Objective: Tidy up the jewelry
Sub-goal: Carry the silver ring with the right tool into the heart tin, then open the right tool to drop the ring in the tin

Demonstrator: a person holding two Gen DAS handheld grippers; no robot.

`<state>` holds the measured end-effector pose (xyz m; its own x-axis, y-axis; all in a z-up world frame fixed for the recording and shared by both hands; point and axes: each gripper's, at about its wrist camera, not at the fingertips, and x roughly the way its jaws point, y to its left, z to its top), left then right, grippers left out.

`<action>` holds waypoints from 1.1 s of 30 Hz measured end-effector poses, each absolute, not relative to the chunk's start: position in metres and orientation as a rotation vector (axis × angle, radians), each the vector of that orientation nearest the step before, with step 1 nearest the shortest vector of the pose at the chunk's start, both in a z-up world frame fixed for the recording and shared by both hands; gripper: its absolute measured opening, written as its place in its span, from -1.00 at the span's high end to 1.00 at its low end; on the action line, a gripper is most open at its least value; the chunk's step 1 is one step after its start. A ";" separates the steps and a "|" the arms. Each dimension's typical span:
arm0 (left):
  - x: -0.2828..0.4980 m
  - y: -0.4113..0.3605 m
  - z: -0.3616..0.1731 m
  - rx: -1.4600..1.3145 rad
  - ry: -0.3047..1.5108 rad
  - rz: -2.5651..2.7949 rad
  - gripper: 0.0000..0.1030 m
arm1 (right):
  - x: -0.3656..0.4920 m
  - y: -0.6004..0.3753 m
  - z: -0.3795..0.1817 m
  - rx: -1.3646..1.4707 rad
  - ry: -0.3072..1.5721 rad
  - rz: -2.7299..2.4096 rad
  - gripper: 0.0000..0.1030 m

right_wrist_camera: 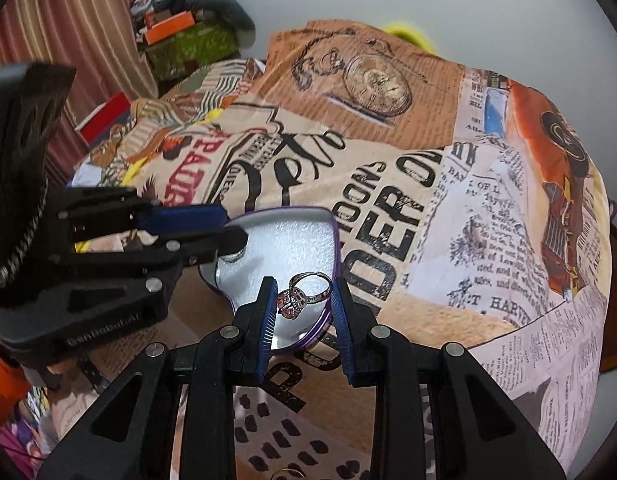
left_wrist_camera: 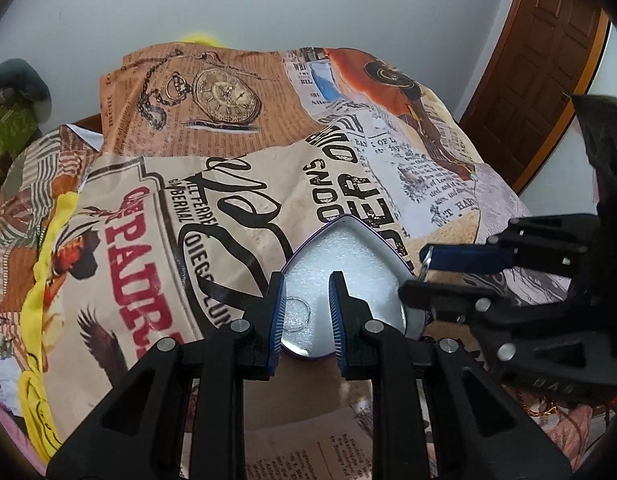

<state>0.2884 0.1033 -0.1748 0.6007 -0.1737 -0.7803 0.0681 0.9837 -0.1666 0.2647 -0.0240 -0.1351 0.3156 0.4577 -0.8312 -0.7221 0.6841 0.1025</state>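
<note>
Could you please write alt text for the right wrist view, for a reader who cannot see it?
The right gripper holds a gem-set ring between its blue pads over a heart-shaped tin with a white foam lining. The left gripper reaches over the tin's left edge, above a newspaper-print cloth.

Gem-set ring point(right_wrist_camera: 304, 294) over open heart-shaped tin point(right_wrist_camera: 292, 240) — white foam lining, purple rim

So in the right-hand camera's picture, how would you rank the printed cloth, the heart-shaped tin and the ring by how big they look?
Largest to smallest:
1. printed cloth, filling most of the view
2. heart-shaped tin
3. ring, held between the right gripper pads over the tin

The gaps are wide, so nearness to the camera does not change the order.
</note>
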 end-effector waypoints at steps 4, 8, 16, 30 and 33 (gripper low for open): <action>0.286 0.107 -0.172 -0.132 0.906 -0.136 0.60 | 0.264 -0.018 -0.139 -0.335 0.978 0.802 0.51; 0.280 0.113 -0.164 -0.129 0.885 -0.112 0.54 | 0.264 -0.012 -0.143 -0.357 0.981 0.802 0.51; 0.267 0.125 -0.156 -0.091 0.860 -0.044 0.22 | 0.263 -0.003 -0.149 -0.394 0.990 0.793 0.52; 0.252 0.133 -0.157 -0.093 0.873 -0.002 0.18 | 0.256 -0.006 -0.139 -0.407 0.989 0.758 0.45; 0.246 0.130 -0.153 -0.091 0.866 0.000 0.18 | 0.251 -0.012 -0.129 -0.395 0.973 0.749 0.44</action>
